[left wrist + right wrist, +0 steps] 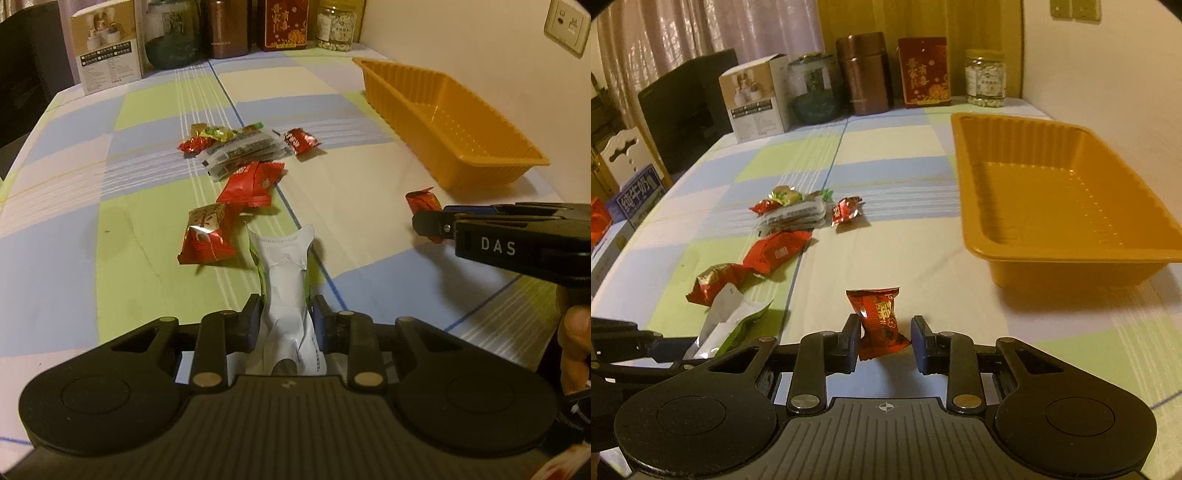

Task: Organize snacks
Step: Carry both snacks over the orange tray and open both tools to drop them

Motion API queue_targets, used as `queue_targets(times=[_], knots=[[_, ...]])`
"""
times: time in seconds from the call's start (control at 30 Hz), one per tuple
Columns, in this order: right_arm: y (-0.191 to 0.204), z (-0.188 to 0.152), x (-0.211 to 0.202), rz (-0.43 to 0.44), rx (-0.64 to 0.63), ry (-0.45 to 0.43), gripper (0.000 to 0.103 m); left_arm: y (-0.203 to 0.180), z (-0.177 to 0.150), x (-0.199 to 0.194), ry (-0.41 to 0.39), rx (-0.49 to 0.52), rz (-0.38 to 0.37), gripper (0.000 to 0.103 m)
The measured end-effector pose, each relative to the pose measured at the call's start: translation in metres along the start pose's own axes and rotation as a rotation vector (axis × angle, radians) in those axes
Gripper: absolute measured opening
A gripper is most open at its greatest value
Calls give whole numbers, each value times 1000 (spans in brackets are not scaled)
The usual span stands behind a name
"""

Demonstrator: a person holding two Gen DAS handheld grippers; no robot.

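On the checked tablecloth (894, 258) both grippers were busy. The left gripper (286, 314) had its jaws closed narrowly on a white-and-green snack packet (286, 280), the packet standing up between the pads with a printed date code at its top edge. The right gripper (885, 332) held a small red candy (881, 321); its left pad pressed the wrapper, while on the other side contact was hard to judge, so the grip looked light. In the left wrist view the same red candy showed at the tip of the right gripper's fingers (428, 225). Beyond them lay the loose pile: red snack packs (253, 182), a grey-white bar wrapper (243, 151) and a yellow-green sweet (218, 133). The orange plastic tray (971, 206) sat to the right, near the wall, well apart from the pile. Jars and boxes (864, 74) lined the far table edge.
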State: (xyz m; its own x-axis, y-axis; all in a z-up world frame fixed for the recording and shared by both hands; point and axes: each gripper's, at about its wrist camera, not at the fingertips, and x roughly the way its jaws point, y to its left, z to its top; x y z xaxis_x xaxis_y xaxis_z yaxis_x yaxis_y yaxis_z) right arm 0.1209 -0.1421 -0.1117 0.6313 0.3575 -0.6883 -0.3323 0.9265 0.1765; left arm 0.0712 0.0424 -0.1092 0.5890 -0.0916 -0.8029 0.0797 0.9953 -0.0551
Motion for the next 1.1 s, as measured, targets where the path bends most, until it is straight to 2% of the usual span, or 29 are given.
queue_targets(times=[0.27,0.5,0.67,0.87,1.03,1.1], knots=[[-16,19,-42,-29,53,-77,30,-20,24,-31,-67,-6,-29,26],[-63,54,-74,-114,154,-158,30,-63,68,-38,-137,37,-101,26],[-105,74,-79,-174,191,-196,30,-103,101,-25,-161,89,-160,26],[-150,78,-78,-217,236,-192,30,-140,133,5,-159,130,-203,26],[-166,78,-71,-230,259,-183,30,-155,151,30,-159,156,-201,27],[-169,78,-69,-229,269,-180,30,-156,156,39,-169,157,-190,32]])
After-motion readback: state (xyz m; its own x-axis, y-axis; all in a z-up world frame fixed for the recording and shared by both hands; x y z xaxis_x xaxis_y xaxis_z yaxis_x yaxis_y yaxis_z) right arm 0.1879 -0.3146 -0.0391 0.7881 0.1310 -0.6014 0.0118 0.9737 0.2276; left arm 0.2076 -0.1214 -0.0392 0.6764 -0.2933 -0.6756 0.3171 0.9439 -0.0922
